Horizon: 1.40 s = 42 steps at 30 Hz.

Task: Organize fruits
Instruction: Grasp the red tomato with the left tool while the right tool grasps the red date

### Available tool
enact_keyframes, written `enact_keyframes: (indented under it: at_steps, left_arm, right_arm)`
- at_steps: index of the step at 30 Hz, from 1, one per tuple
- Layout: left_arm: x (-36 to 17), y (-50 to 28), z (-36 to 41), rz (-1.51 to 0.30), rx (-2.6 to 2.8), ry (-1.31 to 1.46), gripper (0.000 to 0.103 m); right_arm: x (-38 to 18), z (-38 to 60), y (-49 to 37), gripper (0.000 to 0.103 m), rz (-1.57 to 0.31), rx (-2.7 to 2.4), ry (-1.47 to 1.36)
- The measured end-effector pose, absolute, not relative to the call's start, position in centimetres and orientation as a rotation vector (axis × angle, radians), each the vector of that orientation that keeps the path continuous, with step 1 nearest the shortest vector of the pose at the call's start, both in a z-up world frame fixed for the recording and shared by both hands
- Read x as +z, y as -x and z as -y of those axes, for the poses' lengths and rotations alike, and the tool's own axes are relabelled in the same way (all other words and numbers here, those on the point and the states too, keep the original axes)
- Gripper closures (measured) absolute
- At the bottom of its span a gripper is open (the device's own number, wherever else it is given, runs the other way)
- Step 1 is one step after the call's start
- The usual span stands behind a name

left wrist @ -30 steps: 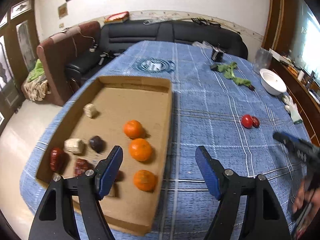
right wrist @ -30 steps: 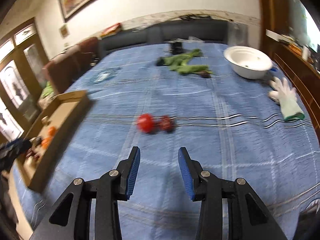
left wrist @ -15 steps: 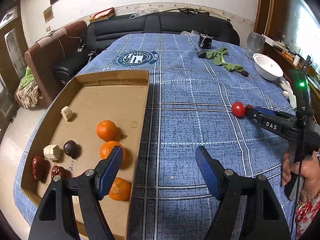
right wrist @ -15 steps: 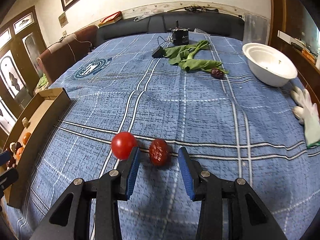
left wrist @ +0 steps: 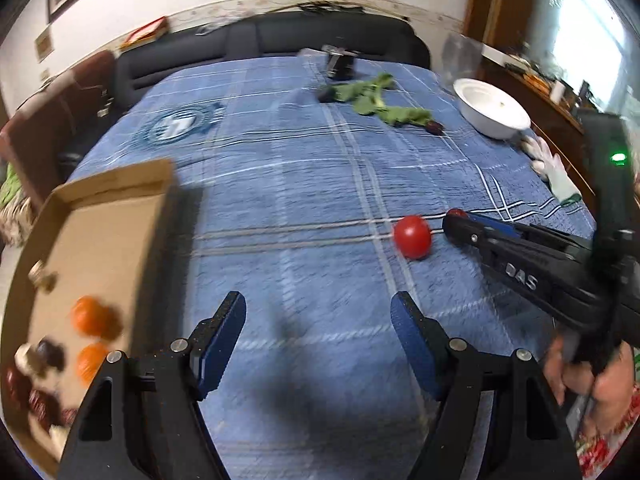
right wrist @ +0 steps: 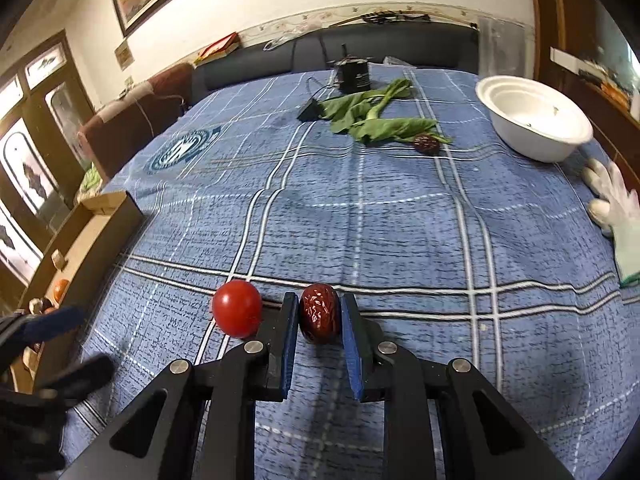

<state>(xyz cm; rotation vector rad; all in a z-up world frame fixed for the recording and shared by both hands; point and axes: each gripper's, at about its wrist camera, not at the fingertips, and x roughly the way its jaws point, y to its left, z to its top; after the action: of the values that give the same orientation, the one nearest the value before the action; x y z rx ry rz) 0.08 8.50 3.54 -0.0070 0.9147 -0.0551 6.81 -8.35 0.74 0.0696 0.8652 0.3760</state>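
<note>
Since half a second ago the right gripper [right wrist: 320, 334] has narrowed its jaws onto the red date [right wrist: 320, 319], which lies on the blue tablecloth [right wrist: 360, 208]. The tomato [right wrist: 237, 308] touches the left finger's outside, at nine o'clock. Step in hand: grasping (seemingly not lifted yet). Next: lift and carry to the cardboard tray [left wrist: 104, 216] without nudging the tomato. The left gripper [left wrist: 318, 334] hangs wide and empty.

On the worktop [right wrist: 400, 220] beside the cardboard tray [left wrist: 120, 184]: 1 tomato [right wrist: 237, 308], 2 red dates [right wrist: 320, 314] [right wrist: 426, 143], 1 white bowl [right wrist: 536, 120]; 2 oranges [left wrist: 90, 316] [left wrist: 91, 362] inside the tray.
</note>
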Motion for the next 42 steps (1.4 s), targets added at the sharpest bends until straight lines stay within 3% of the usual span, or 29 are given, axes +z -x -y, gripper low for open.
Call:
enact_keyframes:
  at_steps: [17, 19, 21, 22, 23, 42]
  left_arm:
    - [0.9, -6.0, -3.0, -0.931, -0.156, -0.041, 0.031]
    - [0.6, -6.0, -2.6, -0.929, -0.156, -0.057, 0.04]
    - [0.7, -5.8, -2.3, -0.913, -0.161, -0.075, 0.058]
    - [0.7, -5.7, -2.2, -0.913, -0.164, -0.08, 0.072]
    - [0.7, -5.7, -2.0, -0.912, -0.158, -0.092, 0.075]
    - [7.0, 2.0, -9.1, -0.822, -0.04, 0.052, 0.074]
  right_arm:
    - [2.0, 11.8, -7.3, 0.08, -0.826, 0.335, -0.159]
    - [2.1, 11.8, -7.3, 0.08, -0.824, 0.335, -0.159]
    - [2.1, 11.8, -7.3, 0.08, -0.826, 0.335, -0.16]
    - [2.1, 11.8, -7.3, 0.08, -0.826, 0.334, -0.16]
    - [2.1, 11.8, -7.3, 0.08, -0.825, 0.333, -0.16]
    - [2.3, 11.0, -6.5, 0.08, -0.808, 0.398, -0.187]
